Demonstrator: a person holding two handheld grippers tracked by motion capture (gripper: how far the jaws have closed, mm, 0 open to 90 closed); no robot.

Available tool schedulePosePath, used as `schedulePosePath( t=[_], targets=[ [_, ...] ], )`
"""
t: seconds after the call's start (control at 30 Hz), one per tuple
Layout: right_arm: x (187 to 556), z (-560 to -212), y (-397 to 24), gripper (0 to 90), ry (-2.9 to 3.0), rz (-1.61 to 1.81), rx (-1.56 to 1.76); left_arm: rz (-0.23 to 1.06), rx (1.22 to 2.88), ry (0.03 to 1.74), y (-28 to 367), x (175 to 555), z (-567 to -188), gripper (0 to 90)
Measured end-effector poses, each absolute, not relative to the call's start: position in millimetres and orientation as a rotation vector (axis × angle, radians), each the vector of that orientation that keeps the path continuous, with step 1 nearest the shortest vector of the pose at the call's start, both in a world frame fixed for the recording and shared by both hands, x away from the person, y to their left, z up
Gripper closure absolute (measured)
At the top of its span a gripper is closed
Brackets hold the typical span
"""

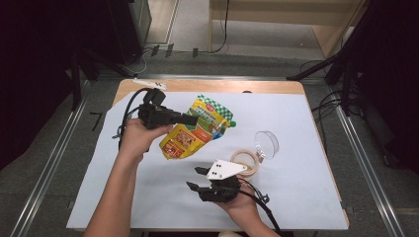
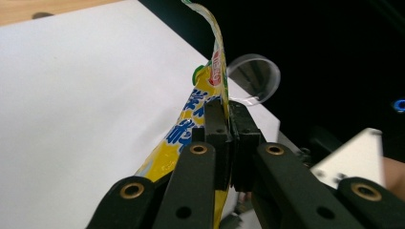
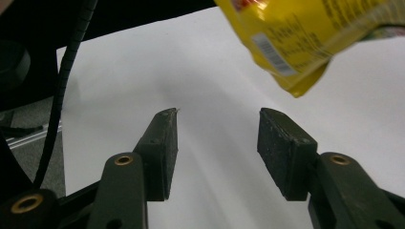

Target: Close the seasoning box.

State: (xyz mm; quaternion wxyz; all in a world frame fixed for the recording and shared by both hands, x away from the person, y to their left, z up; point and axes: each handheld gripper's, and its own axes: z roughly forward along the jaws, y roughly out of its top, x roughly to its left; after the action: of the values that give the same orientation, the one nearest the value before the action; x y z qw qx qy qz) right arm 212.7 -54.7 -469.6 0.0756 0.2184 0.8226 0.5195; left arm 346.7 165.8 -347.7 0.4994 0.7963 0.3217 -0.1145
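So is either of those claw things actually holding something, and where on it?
The left gripper pinches the yellow snack bag by its thin edge; the right gripper holds nothing.

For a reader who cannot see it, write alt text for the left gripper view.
The left gripper pinches a yellow pouch by its edge above a white sheet. A clear round lid lies behind it.

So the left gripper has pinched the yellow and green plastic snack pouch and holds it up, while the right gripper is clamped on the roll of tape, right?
Not quite. The right gripper holds nothing: the right gripper view shows its jaws apart over bare white sheet, and the roll of tape lies beside it. The left gripper does pinch the yellow and green plastic snack pouch.
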Motion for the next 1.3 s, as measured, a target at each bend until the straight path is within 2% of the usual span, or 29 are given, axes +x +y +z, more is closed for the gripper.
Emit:
schedulePosePath(
  t=[0.2, 0.47, 0.67, 0.87, 1.3],
  targets=[
    [212.9, -470.5, -54.3, 50.0, 2.475, 1.554, 0.655, -0.194, 1.871, 0.793, 163.1, 356.5, -370.9, 89.5],
    [213.2, -469.4, -55.6, 50.0, 2.471, 1.559, 0.652, -0.180, 1.881, 0.854, 170.3, 365.7, -399.9, 89.4],
    [213.6, -468.5, -56.4, 50.0, 2.471, 1.562, 0.653, -0.184, 1.882, 0.849, 176.1, 362.9, -399.8, 89.1],
    [213.1, -463.8, -59.5, 50.0, 2.478, 1.574, 0.653, -0.130, 1.903, 0.885, 189.6, 355.7, -395.9, 88.7],
    [216.4, -461.2, -59.7, 49.8, 2.563, 1.535, 0.636, -0.143, 1.870, 0.903, 225.2, 338.0, -400.5, 87.4]
  ],
)
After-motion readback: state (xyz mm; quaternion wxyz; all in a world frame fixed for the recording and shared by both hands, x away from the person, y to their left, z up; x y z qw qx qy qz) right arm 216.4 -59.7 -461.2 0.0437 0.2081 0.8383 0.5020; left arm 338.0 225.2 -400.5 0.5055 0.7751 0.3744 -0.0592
